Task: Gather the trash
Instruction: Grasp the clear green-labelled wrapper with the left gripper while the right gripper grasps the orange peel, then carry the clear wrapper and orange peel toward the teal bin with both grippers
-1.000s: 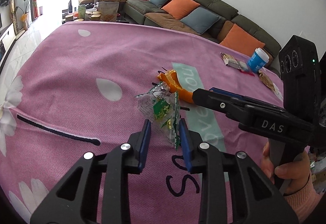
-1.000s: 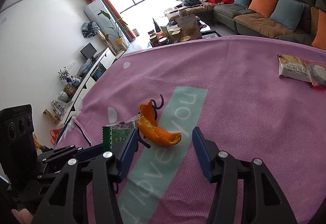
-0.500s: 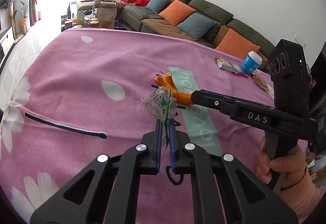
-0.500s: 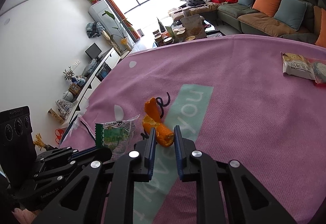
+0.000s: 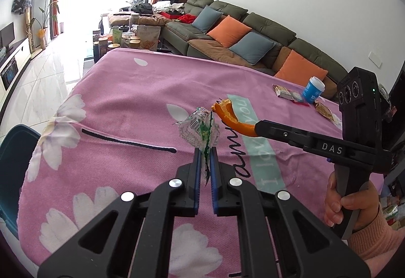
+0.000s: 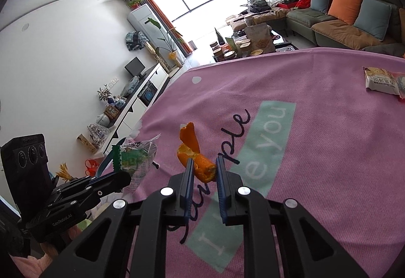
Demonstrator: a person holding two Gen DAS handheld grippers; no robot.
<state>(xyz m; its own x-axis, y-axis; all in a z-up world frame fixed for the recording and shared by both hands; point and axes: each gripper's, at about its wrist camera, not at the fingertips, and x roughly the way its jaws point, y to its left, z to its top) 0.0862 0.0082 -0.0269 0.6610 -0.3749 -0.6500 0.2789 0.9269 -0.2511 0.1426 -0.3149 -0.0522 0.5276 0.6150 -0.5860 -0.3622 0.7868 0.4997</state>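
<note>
Left wrist view: my left gripper [image 5: 205, 151] now pinches the crinkly clear-and-green wrapper [image 5: 200, 127], lifted off the pink cloth [image 5: 114, 90]. My right gripper [image 6: 205, 164] has squeezed shut on the curled orange peel [image 6: 196, 157], lifted too.

place: home living room | evidence: sofa [image 5: 253, 32], TV [image 6: 135, 65], houseplant [image 6: 164, 37]

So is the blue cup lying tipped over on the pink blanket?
No, the blue cup stands upright with its white lid on top, at the far edge of the pink blanket beside some snack wrappers.
</note>
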